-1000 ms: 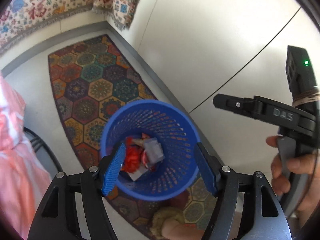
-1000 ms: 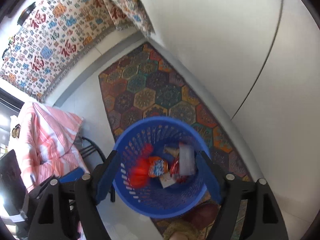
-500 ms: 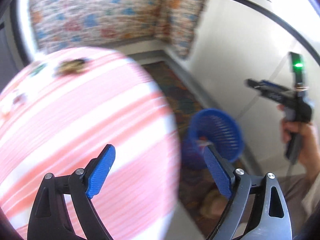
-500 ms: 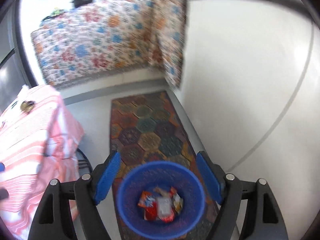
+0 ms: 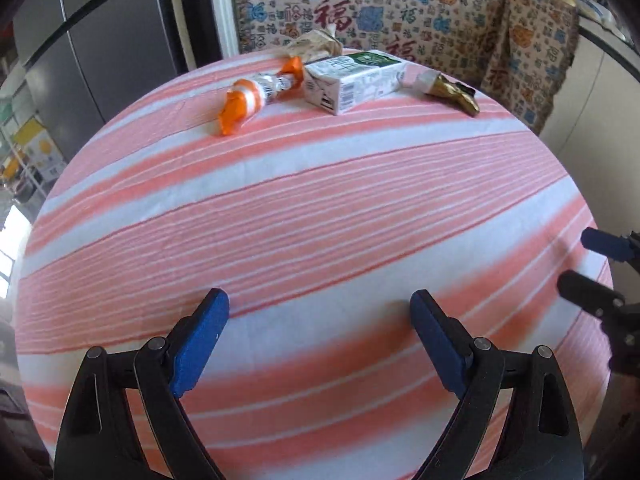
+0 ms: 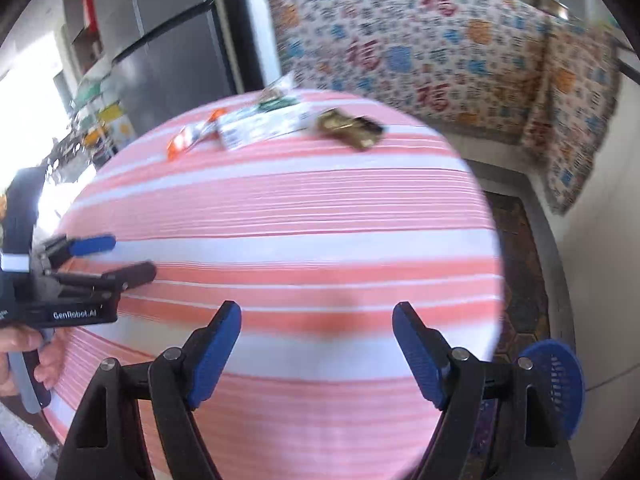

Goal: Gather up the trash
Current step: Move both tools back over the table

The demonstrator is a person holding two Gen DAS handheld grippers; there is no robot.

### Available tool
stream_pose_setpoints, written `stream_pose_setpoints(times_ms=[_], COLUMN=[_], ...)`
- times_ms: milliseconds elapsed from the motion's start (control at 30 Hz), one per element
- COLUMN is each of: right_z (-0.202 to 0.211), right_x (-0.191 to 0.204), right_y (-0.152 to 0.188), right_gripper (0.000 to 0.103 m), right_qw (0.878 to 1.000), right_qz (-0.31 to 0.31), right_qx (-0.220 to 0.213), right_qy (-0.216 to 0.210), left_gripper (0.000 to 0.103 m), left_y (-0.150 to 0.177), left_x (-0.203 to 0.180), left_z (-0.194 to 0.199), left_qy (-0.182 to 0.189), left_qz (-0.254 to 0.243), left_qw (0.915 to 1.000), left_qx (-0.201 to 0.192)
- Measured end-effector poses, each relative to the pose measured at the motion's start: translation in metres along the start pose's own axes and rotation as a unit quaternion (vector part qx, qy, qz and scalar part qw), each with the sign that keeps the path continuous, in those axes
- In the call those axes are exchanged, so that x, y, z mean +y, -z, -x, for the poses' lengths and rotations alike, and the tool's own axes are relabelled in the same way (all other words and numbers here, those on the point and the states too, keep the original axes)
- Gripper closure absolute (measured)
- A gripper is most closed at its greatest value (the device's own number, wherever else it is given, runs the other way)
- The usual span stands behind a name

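Note:
Trash lies at the far side of a round table with a pink striped cloth (image 5: 320, 208): an orange and white wrapper (image 5: 256, 96), a white milk carton (image 5: 352, 80), a gold wrapper (image 5: 452, 90) and a crumpled brown paper (image 5: 316, 42). The carton (image 6: 260, 124) and gold wrapper (image 6: 352, 128) also show, blurred, in the right wrist view. My left gripper (image 5: 320, 340) is open and empty above the near table edge. My right gripper (image 6: 316, 348) is open and empty beside it. The blue mesh bin (image 6: 560, 384) stands on the floor at the right.
A patterned cloth (image 5: 380, 8) covers the counter behind the table. A dark fridge (image 5: 100, 40) stands at the back left. A hexagon-pattern rug (image 6: 520, 272) lies on the floor to the right of the table, under the bin.
Both grippers have swung up and left from over the blue bin to over the striped table. The bin now sits low at the right of the right wrist view.

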State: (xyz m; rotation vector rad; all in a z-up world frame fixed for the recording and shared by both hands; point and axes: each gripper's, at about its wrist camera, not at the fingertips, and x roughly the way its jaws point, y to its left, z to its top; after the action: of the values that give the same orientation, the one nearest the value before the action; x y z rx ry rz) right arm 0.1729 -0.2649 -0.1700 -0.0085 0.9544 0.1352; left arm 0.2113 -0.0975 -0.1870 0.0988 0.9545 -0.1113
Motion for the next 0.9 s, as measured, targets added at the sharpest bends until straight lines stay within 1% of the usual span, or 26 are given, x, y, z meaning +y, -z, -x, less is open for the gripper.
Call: stream_pose_setpoints(times_ms=[67,133,200,267,333,433,567,733,833,900], right_z=[-0.022,-0.040,-0.048,-0.057,-0.062,-0.065,-0.067,-0.068,-0.067,-0.067], right_x=[0.019,0.026,0.032,0.035,0.039,0.039,0.039,0.039,0.039,0.039], right_y=[-0.009,-0.017,-0.027,-0.034,-0.035,-0.036,-0.037,-0.037,-0.038,-0.038], right_gripper=[0.023,0.021,0.021,0.017,0.010,0.009,0.009,0.009,0.009,0.009], right_qw=[1.000,0.999,0.999,0.999,0.999,0.999,0.999,0.999,0.999,0.999], right_qz=[0.016,0.018,0.020,0.010,0.006,0.004,0.005,0.006,0.005,0.005], right_qx=[0.018,0.031,0.018,0.012,0.008,0.008,0.009,0.009,0.009,0.009], right_qy=[0.015,0.025,0.038,0.041,0.043,0.044,0.046,0.047,0.046,0.046], left_gripper=[0.002,0.000,0.000,0.000,0.000,0.000,0.001,0.001,0.001,0.001], left_y=[-0.003,-0.005,-0.008,-0.009,-0.012,-0.023,-0.054,-0.107,-0.135,-0.147], left_x=[0.009,0.017,0.021,0.024,0.027,0.031,0.052,0.073,0.079,0.081], left_z=[-0.006,-0.011,-0.014,-0.016,-0.017,-0.024,-0.039,-0.060,-0.080,-0.092], left_qy=[-0.008,-0.004,-0.001,0.001,0.004,0.012,0.021,0.061,0.070,0.071], left_qz=[0.001,0.005,0.003,-0.001,-0.005,-0.017,-0.013,-0.003,0.002,0.007], left_qw=[1.0000,1.0000,1.0000,1.0000,0.9999,0.9998,0.9996,0.9981,0.9975,0.9973], left_qx=[-0.003,-0.006,-0.009,-0.009,-0.008,-0.002,0.011,-0.001,0.007,0.013])
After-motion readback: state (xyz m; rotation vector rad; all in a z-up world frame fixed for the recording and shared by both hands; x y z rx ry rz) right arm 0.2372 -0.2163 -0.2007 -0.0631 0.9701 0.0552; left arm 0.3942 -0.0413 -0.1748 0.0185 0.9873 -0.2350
